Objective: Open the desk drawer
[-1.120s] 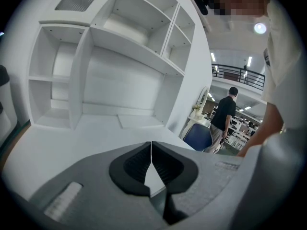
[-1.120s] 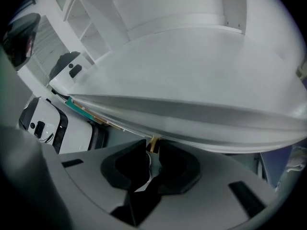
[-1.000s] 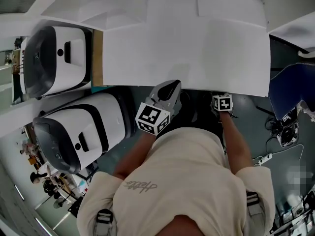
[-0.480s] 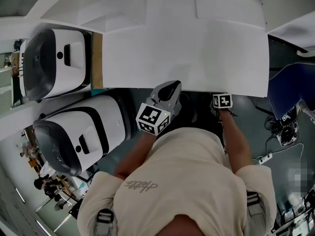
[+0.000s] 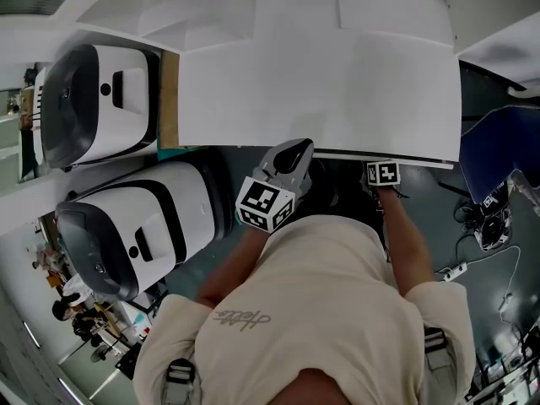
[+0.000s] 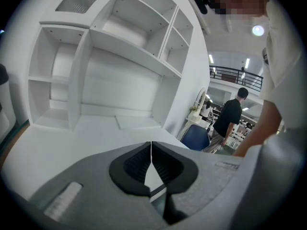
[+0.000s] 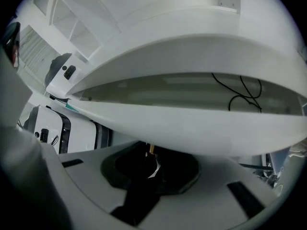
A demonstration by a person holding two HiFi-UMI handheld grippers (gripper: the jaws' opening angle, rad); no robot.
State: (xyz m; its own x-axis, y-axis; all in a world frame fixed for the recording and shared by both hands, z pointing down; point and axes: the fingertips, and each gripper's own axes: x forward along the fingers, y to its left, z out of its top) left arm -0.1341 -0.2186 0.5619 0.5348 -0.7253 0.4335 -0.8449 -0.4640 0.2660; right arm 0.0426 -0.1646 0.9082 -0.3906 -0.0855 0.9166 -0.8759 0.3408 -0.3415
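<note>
We saw the right tool (image 7: 151, 164) with its jaws closed on a small brass-coloured knob (image 7: 150, 149), just under the lower edge of the white drawer (image 7: 192, 128) front. The drawer front crossed the right gripper view as a wide white band. Above it a narrow gap showed the grey inside of the drawer, and a thin black cable (image 7: 240, 95) lay there. In the head view the drawer stood out only a little from the front edge of the counter (image 5: 321, 91), and only the marker cube of the right tool showed below that edge.

The left tool (image 6: 151, 162) had its jaws together with nothing between them. It pointed over the bare white top of the counter toward a white shelf unit (image 6: 120, 80) at the back. In the head view it was near the front edge, left of the right tool and apart from the drawer.

Two white machines (image 5: 135, 218) stood to the left of the counter.
</note>
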